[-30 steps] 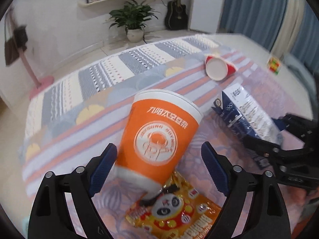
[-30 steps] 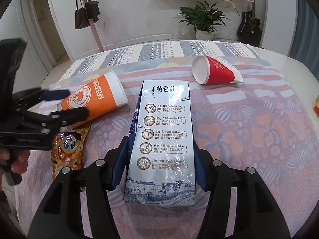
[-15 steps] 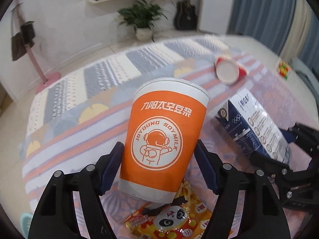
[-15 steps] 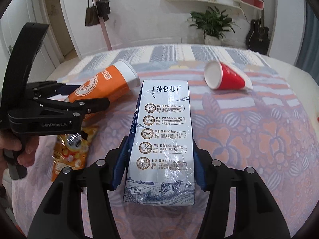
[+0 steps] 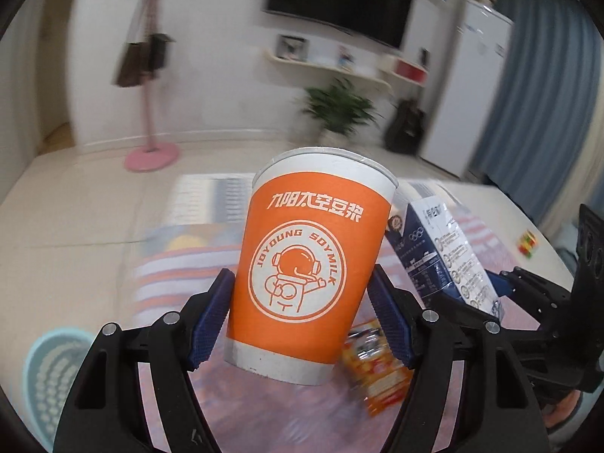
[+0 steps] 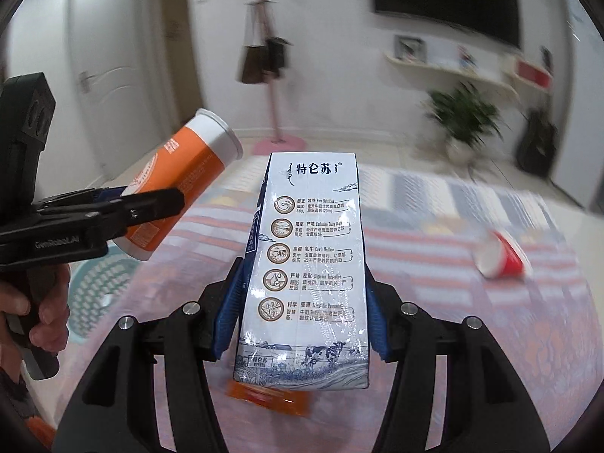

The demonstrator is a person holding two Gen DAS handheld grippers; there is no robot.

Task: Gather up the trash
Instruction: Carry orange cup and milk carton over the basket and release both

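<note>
A patterned cloth (image 6: 472, 302) with stripes and orange flowers covers the tabletop; past its far edge lies pale floor. The room behind is blurred: a white wall, a dark TV (image 5: 336, 0), a wall shelf (image 5: 324, 66), a potted plant (image 5: 339, 107), a pink coat stand (image 5: 151, 87) with bags, a guitar (image 6: 536, 143), blue curtains (image 5: 543, 87) and a white door (image 6: 102, 87). A teal mat (image 5: 49, 377) lies on the floor low at the left.

The left gripper (image 5: 298, 324) pinches a cup (image 5: 305, 264) low on its sides, clear of the cloth. The cup is orange with a white rim and base, Chinese lettering and a round astronaut logo reading "JOYOUNG SOYMILK". In the right wrist view it tilts with its mouth up and away.

The right gripper (image 6: 298, 309) pinches a carton (image 6: 309, 264), white and navy, with printed circles down one face and a cow scene near its bottom, also lifted off the cloth.

A red cup (image 6: 502, 256) lies on its side on the cloth at the right. An orange snack packet (image 5: 377, 370) lies on the cloth below the held things; the carton hides most of it in the right wrist view. A small colourful cube (image 5: 528, 243) sits on the pale bare surface past the cloth's right edge, too blurred to tell more. The hand (image 6: 41, 302) on the left gripper's handle is cut off by the frame.
</note>
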